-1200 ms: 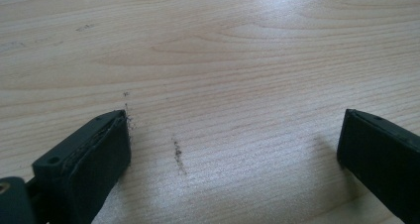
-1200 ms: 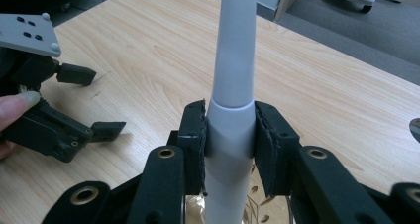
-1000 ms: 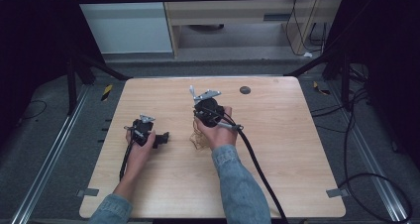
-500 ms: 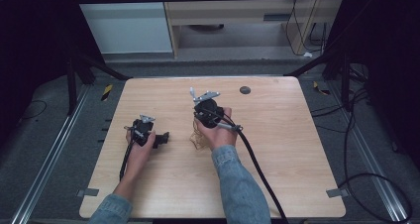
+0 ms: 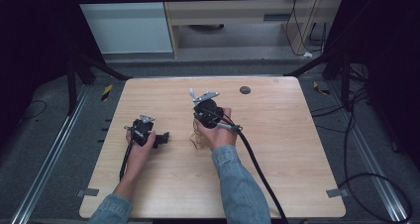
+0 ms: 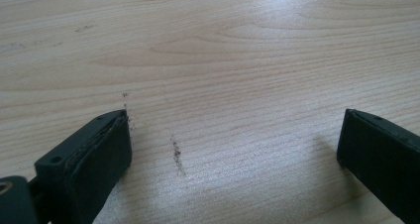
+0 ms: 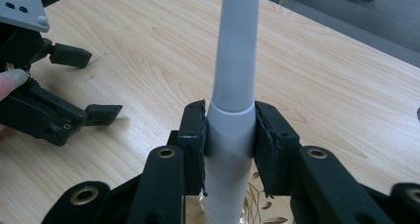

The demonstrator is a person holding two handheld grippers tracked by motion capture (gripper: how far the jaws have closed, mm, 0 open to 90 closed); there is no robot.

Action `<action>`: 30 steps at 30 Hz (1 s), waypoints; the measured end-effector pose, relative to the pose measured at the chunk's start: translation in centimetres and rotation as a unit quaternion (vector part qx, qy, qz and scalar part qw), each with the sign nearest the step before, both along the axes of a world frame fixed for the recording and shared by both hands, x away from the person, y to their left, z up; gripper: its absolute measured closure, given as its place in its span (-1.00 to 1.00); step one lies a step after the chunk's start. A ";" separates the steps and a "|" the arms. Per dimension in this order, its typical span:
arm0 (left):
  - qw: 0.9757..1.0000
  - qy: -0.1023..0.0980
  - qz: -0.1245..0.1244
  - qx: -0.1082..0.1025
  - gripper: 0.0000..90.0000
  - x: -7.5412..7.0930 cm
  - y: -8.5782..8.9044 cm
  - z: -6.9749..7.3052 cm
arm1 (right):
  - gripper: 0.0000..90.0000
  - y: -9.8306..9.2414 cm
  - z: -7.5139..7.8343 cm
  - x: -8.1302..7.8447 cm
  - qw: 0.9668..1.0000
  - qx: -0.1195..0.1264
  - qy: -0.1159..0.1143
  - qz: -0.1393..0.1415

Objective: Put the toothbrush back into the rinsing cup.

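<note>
So the right gripper (image 7: 230,135) sat near the middle of the high view with its fingers (image 7: 194,135) clenched on a grey tapered tube (image 7: 235,60), which ran straight up the centre of the right gripper view. The left gripper (image 5: 159,139) was resting toward the left of the wooden desk (image 5: 277,149), fingers (image 6: 94,157) spread wide with just bare wood between them. A small dark round thing (image 5: 244,90) sat near the desk's top edge, couldn't tell what it was.

Three cameras, one wooden worktop (image 5: 277,149).
High view: overhead, looking forward and down, far off. Left view: low and close over bare wood. Right view: along its tongs (image 7: 230,135), sharing worktop and left tongs (image 7: 74,85) with overhead.
</note>
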State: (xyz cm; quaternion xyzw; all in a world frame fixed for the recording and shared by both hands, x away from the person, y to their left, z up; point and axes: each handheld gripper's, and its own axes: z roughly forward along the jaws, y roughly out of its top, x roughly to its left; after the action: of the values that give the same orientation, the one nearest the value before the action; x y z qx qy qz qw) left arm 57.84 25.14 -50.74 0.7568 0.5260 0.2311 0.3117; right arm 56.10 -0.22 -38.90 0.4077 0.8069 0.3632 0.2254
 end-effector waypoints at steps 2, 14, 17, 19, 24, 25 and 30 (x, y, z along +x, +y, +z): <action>1.000 0.000 0.000 0.000 -1.00 0.0 0.0 0.0 | 0.50 0.0 0.0 0.0 1.000 -0.001 0.001 0.000; 1.000 0.000 0.000 0.000 -1.00 0.0 0.0 0.0 | 0.50 0.2 -0.3 0.1 1.000 -0.010 0.006 0.001; 1.000 0.000 0.000 0.000 -1.00 0.0 0.0 0.0 | 0.50 0.2 -0.4 0.1 1.000 -0.011 0.008 0.001; 1.000 0.000 0.000 0.000 -1.00 0.0 0.0 0.0 | 0.50 0.3 -0.4 0.1 1.000 -0.011 0.008 0.001; 1.000 0.000 0.000 0.000 -1.00 0.0 0.0 0.0 | 0.50 0.3 -0.4 0.1 1.000 -0.012 0.006 0.002; 1.000 0.000 0.000 0.000 -1.00 0.0 0.0 0.0 | 0.50 0.3 -0.4 0.1 1.000 -0.012 0.006 0.002; 1.000 0.000 0.000 0.000 -1.00 0.0 0.0 0.0 | 0.49 0.6 -0.6 0.3 1.000 -0.008 0.004 0.004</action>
State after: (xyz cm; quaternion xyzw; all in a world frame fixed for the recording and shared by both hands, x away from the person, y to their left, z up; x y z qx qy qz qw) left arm 57.84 25.13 -50.74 0.7566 0.5262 0.2310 0.3119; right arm 56.39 0.34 -39.49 0.4044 0.8122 0.3561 0.2238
